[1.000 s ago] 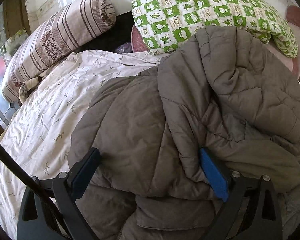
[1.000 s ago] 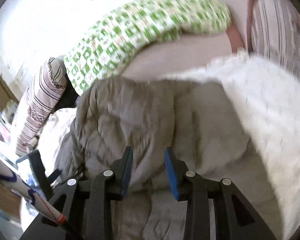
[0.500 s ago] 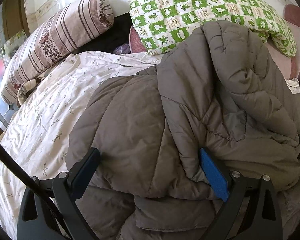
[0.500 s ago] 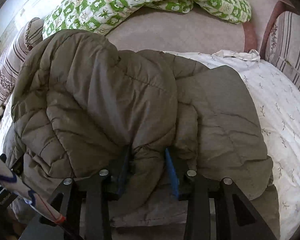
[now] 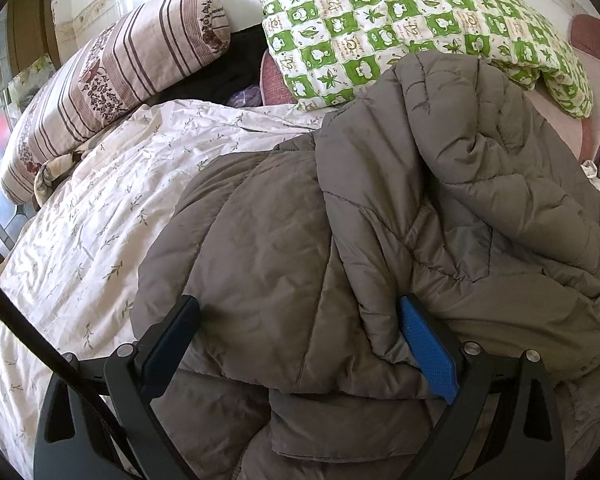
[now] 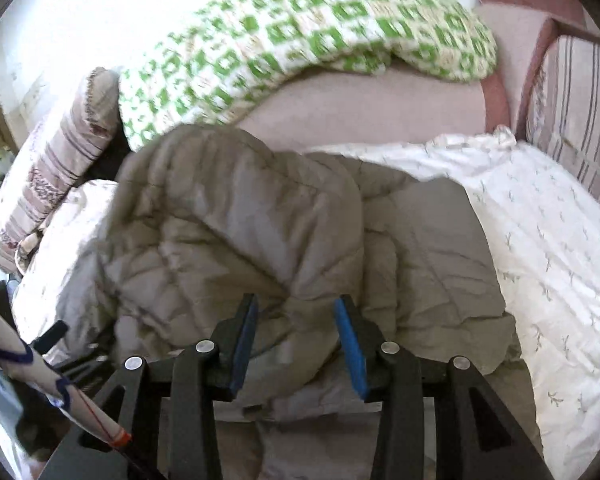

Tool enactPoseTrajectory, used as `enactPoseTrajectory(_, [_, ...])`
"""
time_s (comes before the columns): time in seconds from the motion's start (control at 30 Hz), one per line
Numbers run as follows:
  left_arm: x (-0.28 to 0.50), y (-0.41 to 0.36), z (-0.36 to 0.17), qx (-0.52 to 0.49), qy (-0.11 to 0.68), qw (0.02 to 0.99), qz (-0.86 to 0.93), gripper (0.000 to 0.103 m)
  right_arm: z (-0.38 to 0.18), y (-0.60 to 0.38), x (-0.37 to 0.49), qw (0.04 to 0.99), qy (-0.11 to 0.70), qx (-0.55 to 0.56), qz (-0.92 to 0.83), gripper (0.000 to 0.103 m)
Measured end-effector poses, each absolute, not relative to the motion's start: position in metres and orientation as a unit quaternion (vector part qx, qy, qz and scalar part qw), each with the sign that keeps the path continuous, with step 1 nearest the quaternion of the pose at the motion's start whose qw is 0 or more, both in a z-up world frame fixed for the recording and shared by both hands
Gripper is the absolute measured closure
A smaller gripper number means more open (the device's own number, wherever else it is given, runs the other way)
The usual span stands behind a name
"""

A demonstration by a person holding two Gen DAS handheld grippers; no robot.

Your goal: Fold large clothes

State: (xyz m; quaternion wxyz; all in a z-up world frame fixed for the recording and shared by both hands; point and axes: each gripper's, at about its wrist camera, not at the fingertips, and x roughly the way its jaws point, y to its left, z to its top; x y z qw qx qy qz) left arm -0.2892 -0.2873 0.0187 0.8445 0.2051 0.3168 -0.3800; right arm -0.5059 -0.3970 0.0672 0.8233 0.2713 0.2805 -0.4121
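Closest to me, my left gripper (image 5: pixel 296 344) has its jaws spread wide, straddling a thick fold of the grey quilted jacket (image 5: pixel 340 240) without pinching it; the blue pad (image 5: pixel 428 352) of one finger rests against the edge of the folded-over layer. My right gripper (image 6: pixel 296 340) has its jaws partly apart, with a bulge of the same jacket (image 6: pixel 240 232) sitting between them (the view is motion-blurred, so I cannot tell whether the pads actually press the fabric).

The jacket lies bunched in the middle of the bed, one half doubled over the other, on a white sheet with small leaf sprigs (image 5: pixel 100 208). The sheet extends past it on both sides (image 6: pixel 548 240).

Further back, a green-and-white checked pillow (image 5: pixel 400 28) rests touching the jacket's far edge in the left view. A striped bolster (image 5: pixel 112 80) lies along the far left, and another striped cushion (image 6: pixel 572 104) stands at the far right beside the pinkish headboard (image 6: pixel 380 108).
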Motion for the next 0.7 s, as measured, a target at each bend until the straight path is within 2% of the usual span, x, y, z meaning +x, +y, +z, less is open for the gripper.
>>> enactPoseTrajectory(0.1, [-0.290, -0.287, 0.019, 0.205, 0.316, 0.845, -0.380, 0.005, 0.069, -0.389, -0.491, 0.834, 0.285, 0.262, -0.393, 0.057])
enactPoseTrajectory(0.33, [-0.290, -0.288, 0.018, 0.207, 0.314, 0.845, -0.381, 0.004, 0.028, -0.397, -0.469, 0.812, 0.346, 0.247, -0.400, 0.055])
enactPoseTrajectory(0.5, [-0.291, -0.284, 0.022, 0.195, 0.312, 0.846, -0.386, 0.004, 0.058, -0.382, -0.491, 0.826, 0.312, 0.264, -0.388, 0.051])
enactPoseTrajectory(0.63, [-0.298, -0.274, 0.040, 0.172, 0.298, 0.849, -0.400, 0.004, 0.080, -0.362, -0.526, 0.833, 0.272, 0.275, -0.397, 0.041])
enactPoseTrajectory(0.7, [-0.304, -0.269, 0.048, 0.161, 0.285, 0.853, -0.407, 0.004, 0.085, -0.356, -0.540, 0.833, 0.254, 0.266, -0.414, 0.040])
